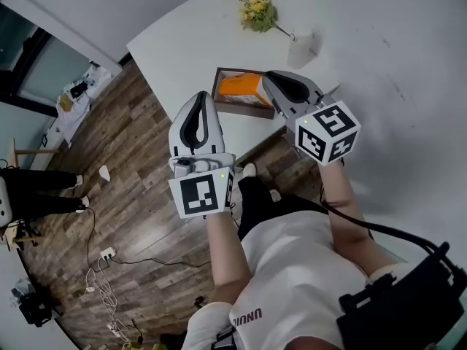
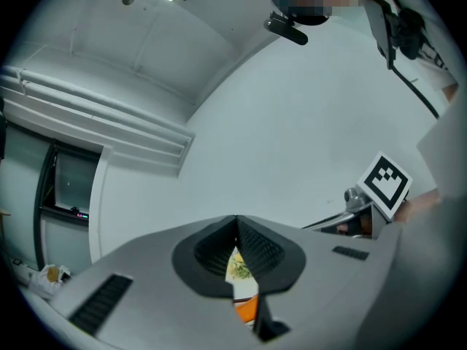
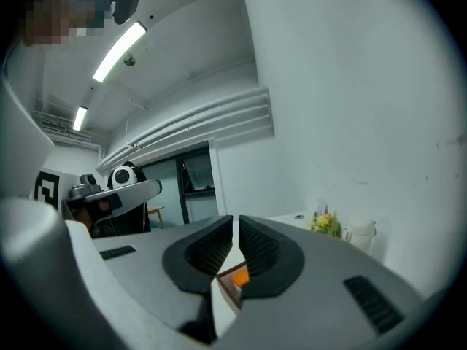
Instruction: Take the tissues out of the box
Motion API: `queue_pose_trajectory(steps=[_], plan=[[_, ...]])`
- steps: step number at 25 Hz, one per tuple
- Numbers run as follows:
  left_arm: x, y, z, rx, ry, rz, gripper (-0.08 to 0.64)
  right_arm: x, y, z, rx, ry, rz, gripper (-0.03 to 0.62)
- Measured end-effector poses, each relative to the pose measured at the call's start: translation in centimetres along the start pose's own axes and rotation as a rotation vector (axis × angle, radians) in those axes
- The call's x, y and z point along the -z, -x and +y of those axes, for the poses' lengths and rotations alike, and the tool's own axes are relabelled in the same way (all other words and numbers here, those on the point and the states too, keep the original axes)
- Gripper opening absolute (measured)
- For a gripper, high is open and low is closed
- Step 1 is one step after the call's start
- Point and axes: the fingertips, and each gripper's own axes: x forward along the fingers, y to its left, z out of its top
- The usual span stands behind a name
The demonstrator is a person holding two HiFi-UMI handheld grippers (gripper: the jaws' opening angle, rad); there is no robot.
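An orange tissue pack lies in a brown open box near the front edge of the white table. My left gripper is held in the air in front of the table edge, left of the box, jaws shut with nothing between them. My right gripper hovers by the box's right end, shut and empty too. In the left gripper view the left gripper shows a sliver of the orange pack below its tips. Below the right gripper, the right gripper view shows the box corner.
A small bunch of yellow flowers and a white jar stand further back on the table. Below is a wood floor with cables and a power strip. A person's legs and a stool are at the far left.
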Motion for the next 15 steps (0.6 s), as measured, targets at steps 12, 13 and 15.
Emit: queue_pose_trajectory(steps=[12, 13, 15], plan=[[3.5, -4.4, 1.6, 0.052, 0.043, 0.058, 0.014, 4.4, -3.8, -2.2, -0.019, 0.084, 0.226, 0.199], [3.6, -4.7, 1.7, 0.057, 0.048, 0.052, 0.014, 5.0, -4.0, -2.2, -0.029, 0.087, 0.251, 0.213], [4.0, -5.2, 1.9, 0.066, 0.056, 0.053, 0.014, 6.3, -4.5, -2.1, -0.05, 0.089, 0.305, 0.248]])
